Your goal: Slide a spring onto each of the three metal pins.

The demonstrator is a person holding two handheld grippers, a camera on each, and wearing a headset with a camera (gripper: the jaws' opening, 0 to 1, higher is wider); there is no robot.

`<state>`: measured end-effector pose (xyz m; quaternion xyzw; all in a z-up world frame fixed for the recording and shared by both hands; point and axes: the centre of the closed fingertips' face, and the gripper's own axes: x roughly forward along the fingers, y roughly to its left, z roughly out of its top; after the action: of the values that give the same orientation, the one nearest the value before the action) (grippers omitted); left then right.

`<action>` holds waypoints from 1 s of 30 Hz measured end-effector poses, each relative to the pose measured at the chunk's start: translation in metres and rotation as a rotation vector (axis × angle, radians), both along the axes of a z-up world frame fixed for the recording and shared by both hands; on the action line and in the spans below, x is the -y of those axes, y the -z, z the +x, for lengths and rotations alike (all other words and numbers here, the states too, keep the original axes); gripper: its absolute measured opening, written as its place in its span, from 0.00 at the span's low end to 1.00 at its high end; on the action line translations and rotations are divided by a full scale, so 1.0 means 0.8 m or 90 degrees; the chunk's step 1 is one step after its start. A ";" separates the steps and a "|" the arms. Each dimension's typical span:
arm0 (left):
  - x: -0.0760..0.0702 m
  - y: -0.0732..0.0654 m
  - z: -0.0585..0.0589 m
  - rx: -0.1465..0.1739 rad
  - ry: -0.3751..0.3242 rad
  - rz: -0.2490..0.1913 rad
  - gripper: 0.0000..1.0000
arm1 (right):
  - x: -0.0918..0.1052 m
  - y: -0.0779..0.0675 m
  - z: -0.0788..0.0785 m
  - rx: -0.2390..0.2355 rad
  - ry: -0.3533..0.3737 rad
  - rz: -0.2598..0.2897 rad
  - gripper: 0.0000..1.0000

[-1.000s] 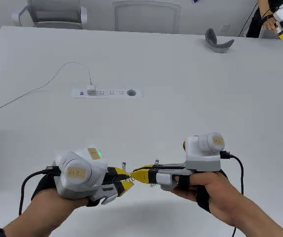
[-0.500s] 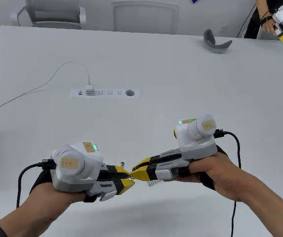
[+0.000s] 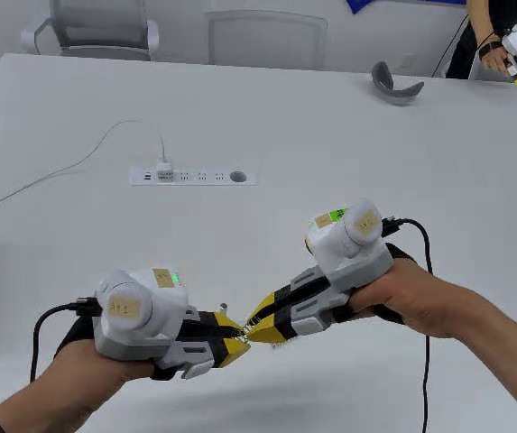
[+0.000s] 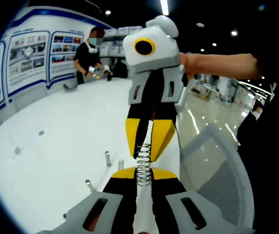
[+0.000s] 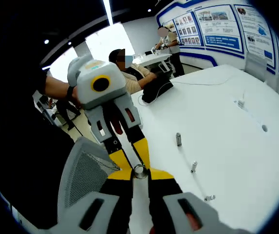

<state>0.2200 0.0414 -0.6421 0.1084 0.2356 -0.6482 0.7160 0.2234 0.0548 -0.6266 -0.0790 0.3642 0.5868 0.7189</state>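
Holds a small silvery wire coil spring (image 4: 143,163) in the air between both tools, low over the white tabletop (image 3: 267,117). Pinches its near end with the yellow-tipped left gripper (image 4: 140,172), jaws pressed together on the coil. Meets it nose to nose with the yellow-tipped right gripper (image 5: 139,171), jaws likewise closed around the far end, seen end-on there as a little ring. Looks like a handover or re-grip, lining the spring up for threading. Leaves three short metal pins (image 4: 108,158) standing on the table just beyond the tips. Shows one, in the right gripper view, ribbed as if wearing a second spring (image 5: 178,139), though too small to be sure. Next calls for letting go with one gripper, turning the spring's open end downward, centring it over a bare pin (image 5: 194,167) and lowering it squarely, without squeezing the coil flat.
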 end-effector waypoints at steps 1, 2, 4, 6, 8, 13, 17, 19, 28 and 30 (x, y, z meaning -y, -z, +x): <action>0.001 -0.001 0.000 0.001 0.003 -0.002 0.10 | 0.001 0.000 0.000 0.003 -0.006 -0.003 0.13; 0.001 -0.002 -0.001 0.001 0.005 -0.005 0.10 | 0.001 -0.001 0.000 0.009 -0.014 -0.007 0.13; 0.002 -0.005 -0.001 0.000 0.011 -0.011 0.10 | 0.001 -0.003 -0.002 0.016 -0.030 -0.014 0.13; 0.004 -0.007 -0.002 0.002 0.018 -0.014 0.10 | 0.001 -0.003 -0.003 0.024 -0.047 -0.023 0.13; 0.005 -0.010 -0.002 0.001 0.023 -0.021 0.10 | 0.001 -0.005 -0.005 0.029 -0.064 -0.031 0.13; 0.009 -0.017 -0.003 -0.006 0.031 -0.042 0.10 | 0.000 -0.010 -0.006 0.042 -0.096 -0.039 0.14; 0.010 -0.017 -0.005 -0.006 0.041 -0.047 0.10 | 0.002 -0.010 -0.010 0.047 -0.122 -0.054 0.13; 0.010 -0.018 -0.007 -0.007 0.046 -0.048 0.10 | 0.001 -0.010 -0.012 0.049 -0.132 -0.058 0.13; 0.010 -0.014 -0.014 -0.014 0.057 -0.046 0.10 | -0.005 -0.007 -0.019 0.056 -0.152 -0.057 0.12; 0.010 -0.012 -0.016 -0.017 0.056 -0.046 0.10 | -0.005 -0.006 -0.021 0.058 -0.155 -0.060 0.12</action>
<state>0.2075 0.0336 -0.6323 0.0842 0.2168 -0.6882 0.6872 0.2070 0.0588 -0.6217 -0.1827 0.3461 0.6479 0.6535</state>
